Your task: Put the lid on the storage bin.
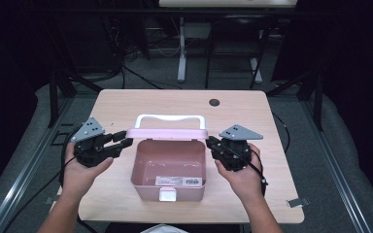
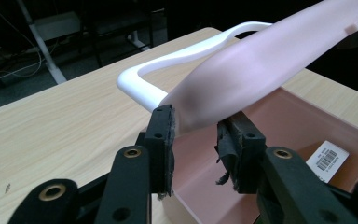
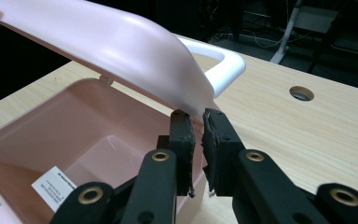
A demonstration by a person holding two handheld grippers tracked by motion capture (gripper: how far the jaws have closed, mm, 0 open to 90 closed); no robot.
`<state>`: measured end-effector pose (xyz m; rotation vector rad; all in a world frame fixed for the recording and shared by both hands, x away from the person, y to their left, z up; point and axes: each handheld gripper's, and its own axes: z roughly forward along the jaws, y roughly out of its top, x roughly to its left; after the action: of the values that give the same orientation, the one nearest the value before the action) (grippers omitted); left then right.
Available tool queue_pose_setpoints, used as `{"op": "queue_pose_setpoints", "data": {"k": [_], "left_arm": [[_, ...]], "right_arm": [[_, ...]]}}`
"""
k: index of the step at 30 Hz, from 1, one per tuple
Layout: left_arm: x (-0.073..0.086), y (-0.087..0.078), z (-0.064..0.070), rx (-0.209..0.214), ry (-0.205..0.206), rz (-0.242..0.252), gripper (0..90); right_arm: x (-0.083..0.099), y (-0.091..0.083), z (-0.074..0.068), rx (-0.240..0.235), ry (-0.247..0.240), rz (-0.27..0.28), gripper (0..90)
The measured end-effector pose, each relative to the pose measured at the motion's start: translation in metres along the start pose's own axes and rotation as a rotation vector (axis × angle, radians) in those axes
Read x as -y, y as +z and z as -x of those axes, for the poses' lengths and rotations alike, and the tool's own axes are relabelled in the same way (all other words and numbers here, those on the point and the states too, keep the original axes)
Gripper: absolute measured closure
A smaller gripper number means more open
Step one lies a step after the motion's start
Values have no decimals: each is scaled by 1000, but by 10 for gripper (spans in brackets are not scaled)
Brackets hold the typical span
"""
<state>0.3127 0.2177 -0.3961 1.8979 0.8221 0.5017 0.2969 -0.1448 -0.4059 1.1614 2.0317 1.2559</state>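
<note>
High view is showing the pink plastic storage box [image 1: 169, 167] sitting open near my edge of the light wooden table [image 1: 126, 104], with its pink hinged lid [image 1: 167, 134] standing up along the far rim and the white carry handle [image 1: 170, 118] sticking out behind it. I'm holding my left gripper [image 1: 122, 141] at the lid's left end and my right gripper [image 1: 211, 142] at its right end.

In the left gripper view the jaws are sitting apart on either side of the lid's corner [image 2: 242, 70], so I'm calling that one released, just straddling it. In the right gripper view my jaws are nearly together and pinching the lid's thin edge [image 3: 186, 100], so that one's grasping the lid. There's a white barcode sticker [image 3: 56, 186] lying on the box's inside wall, and a round cable hole [image 1: 214, 102] sitting in the table behind everything.
</note>
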Motion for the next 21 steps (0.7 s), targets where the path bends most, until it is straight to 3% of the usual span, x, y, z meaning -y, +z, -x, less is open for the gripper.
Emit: {"op": "queue_pose_setpoints", "data": {"k": [6,11,21], "left_arm": [[-2,2,1,-18,7,-4,703],[-4,2,-1,-7,-4,-13,706],[-4,1,-5,23,-23,-21,704]], "right_arm": [[-1,-7,4,-30,23,1,810],[-4,-14,6,-63,43,6,803],[-9,-28,13,-40,53,28,799]]}}
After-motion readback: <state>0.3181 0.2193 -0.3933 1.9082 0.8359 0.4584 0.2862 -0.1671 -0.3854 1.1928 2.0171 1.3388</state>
